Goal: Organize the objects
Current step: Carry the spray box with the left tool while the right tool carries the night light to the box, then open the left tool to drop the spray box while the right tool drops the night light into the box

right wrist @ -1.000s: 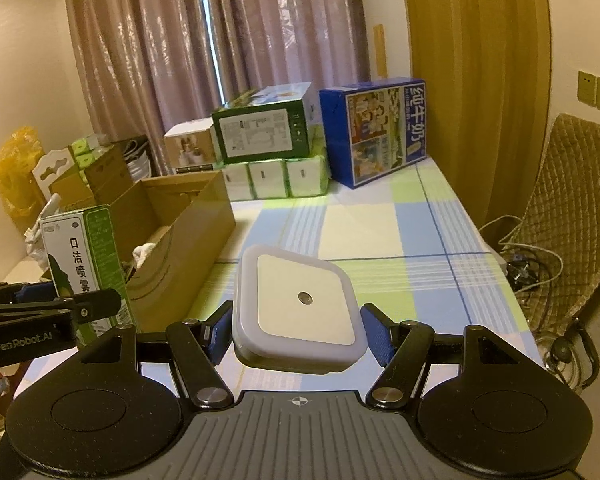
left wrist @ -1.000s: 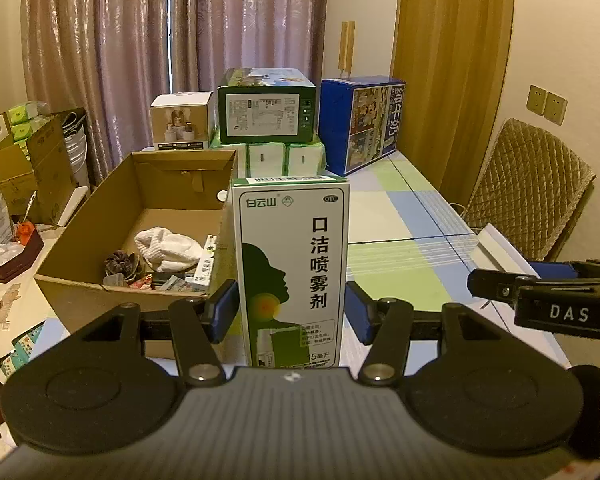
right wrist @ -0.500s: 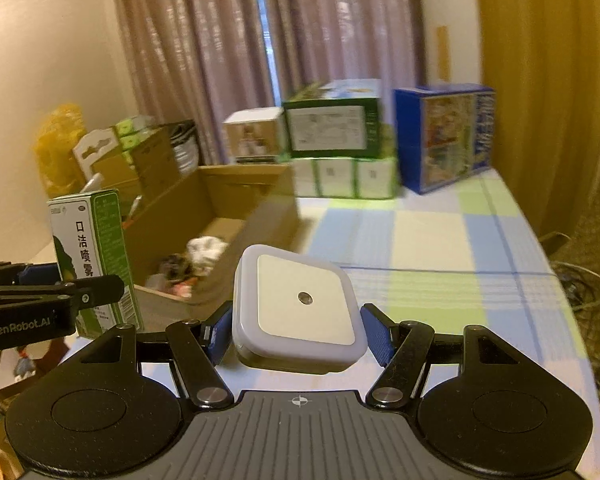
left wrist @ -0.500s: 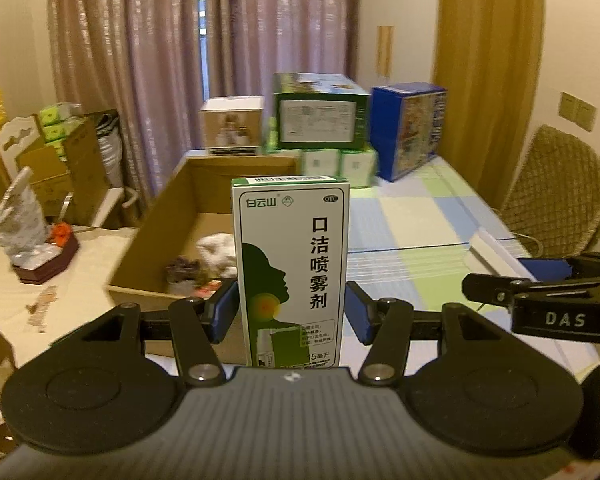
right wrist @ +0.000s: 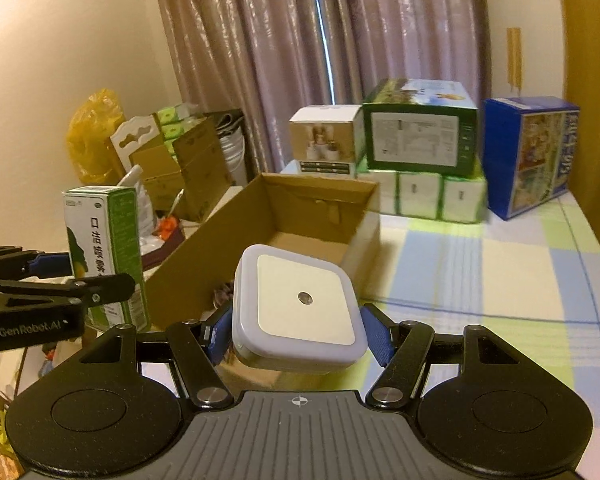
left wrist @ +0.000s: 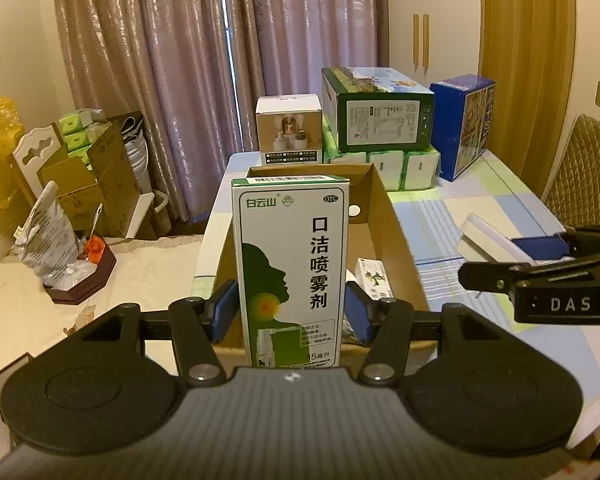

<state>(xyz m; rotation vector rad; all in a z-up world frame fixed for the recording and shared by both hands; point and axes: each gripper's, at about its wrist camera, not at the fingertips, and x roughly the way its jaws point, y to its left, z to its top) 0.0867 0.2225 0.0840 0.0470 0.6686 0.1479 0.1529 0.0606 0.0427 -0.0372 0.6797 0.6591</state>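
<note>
My left gripper is shut on a tall white and green spray box, held upright in front of the open cardboard box. The same spray box shows at the left of the right wrist view, beside the left gripper. My right gripper is shut on a square white night light, held near the cardboard box. That box holds a small white and green carton. The right gripper shows at the right of the left wrist view.
Stacked boxes stand at the table's far end: a green one, a white one, a blue one and tissue packs. A chair is on the right. Cartons and a foil bag are on the left.
Both grippers swung left while keeping their grip, so the cardboard box now sits straight ahead. The views turned toward the cartons and curtains on the left.
</note>
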